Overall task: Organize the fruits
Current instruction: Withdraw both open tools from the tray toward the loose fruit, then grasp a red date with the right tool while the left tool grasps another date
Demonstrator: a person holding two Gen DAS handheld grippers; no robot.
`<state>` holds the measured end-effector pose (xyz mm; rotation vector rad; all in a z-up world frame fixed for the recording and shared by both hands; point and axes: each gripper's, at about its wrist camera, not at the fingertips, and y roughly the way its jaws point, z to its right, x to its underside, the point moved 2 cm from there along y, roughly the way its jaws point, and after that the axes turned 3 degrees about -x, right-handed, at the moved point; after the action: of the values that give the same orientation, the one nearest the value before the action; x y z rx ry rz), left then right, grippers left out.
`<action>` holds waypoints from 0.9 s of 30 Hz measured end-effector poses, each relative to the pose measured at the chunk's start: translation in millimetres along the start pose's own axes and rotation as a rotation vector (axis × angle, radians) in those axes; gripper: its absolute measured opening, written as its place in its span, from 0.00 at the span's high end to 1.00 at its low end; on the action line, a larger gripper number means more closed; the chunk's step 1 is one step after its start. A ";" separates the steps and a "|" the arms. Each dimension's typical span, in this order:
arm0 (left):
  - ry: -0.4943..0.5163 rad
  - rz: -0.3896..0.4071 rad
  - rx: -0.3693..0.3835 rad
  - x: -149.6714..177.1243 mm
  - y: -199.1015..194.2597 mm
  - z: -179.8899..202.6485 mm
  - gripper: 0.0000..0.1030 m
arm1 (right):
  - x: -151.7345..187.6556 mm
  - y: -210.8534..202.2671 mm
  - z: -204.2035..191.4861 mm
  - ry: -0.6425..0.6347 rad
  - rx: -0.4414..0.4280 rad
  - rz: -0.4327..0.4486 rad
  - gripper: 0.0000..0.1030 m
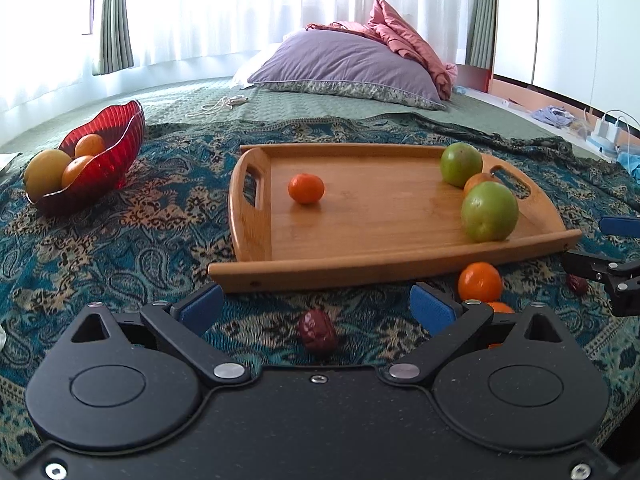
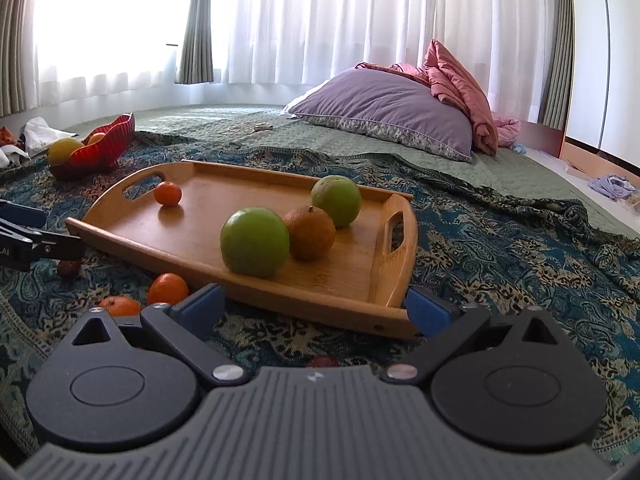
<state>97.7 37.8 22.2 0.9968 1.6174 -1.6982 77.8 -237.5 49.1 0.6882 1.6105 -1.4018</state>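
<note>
A wooden tray point(image 1: 360, 252) point(image 2: 344, 276) lies on the patterned cloth. It holds a small tangerine point(image 1: 306, 188) point(image 2: 168, 193), two green fruits point(image 1: 489, 212) point(image 2: 255, 242) and an orange point(image 2: 310, 233) between them. Loose on the cloth lie a tangerine point(image 1: 480, 282) point(image 2: 168, 288), a second tangerine point(image 2: 120, 306) and a red date point(image 1: 318, 332). Another date point(image 1: 577, 285) lies at the right. My left gripper point(image 1: 316, 310) is open around the date, just before the tray. My right gripper point(image 2: 314, 306) is open at the tray's near corner.
A red glass bowl point(image 1: 120, 148) point(image 2: 120, 130) with oranges and a yellow fruit stands at the far left. A purple pillow point(image 1: 348, 66) and a pink blanket point(image 1: 404, 36) lie at the back of the bed. Clutter sits along the right edge.
</note>
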 end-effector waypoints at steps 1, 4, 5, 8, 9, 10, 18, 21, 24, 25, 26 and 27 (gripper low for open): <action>0.001 -0.002 0.000 2.0 -0.5 -0.2 0.03 | 2.3 -0.7 -1.7 -0.002 0.001 -0.002 0.00; 0.008 -0.010 0.022 6.5 -2.4 0.9 0.09 | 8.4 -2.6 -4.8 0.007 0.000 -0.004 0.02; 0.013 -0.012 0.028 7.8 -3.0 1.5 0.13 | 10.1 -2.7 -5.9 0.007 0.004 -0.007 0.02; 0.034 -0.010 0.026 10.4 -3.5 3.4 0.20 | 13.6 -2.0 -7.1 0.009 0.018 -0.022 0.06; 0.041 -0.007 0.023 11.1 -4.0 4.4 0.22 | 14.5 -1.8 -7.1 0.015 0.013 -0.027 0.08; 0.047 -0.004 0.022 11.8 -4.3 5.3 0.23 | 16.1 -2.0 -6.9 0.022 0.006 -0.032 0.09; 0.047 -0.027 0.030 16.7 -1.9 5.4 0.47 | 23.3 -3.5 -8.4 0.046 0.007 -0.053 0.29; 0.041 -0.035 0.025 18.1 0.3 4.3 0.56 | 24.6 -5.5 -5.8 0.072 0.009 -0.053 0.44; 0.039 -0.045 0.024 19.6 2.9 3.2 0.63 | 25.8 -7.4 -4.5 0.073 0.012 -0.054 0.54; 0.034 -0.048 0.026 20.0 3.5 2.7 0.64 | 26.0 -7.7 -4.0 0.072 0.012 -0.055 0.60; 0.030 -0.051 0.028 20.2 4.2 2.4 0.67 | 26.1 -8.1 -3.6 0.072 0.012 -0.056 0.63; 0.028 -0.053 0.029 20.2 4.9 2.4 0.70 | 26.5 -8.3 -3.3 0.071 0.013 -0.058 0.67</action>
<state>90.3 36.6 2.6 1.0036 1.6553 -1.7548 57.5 -239.6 30.0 0.7110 1.6901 -1.4451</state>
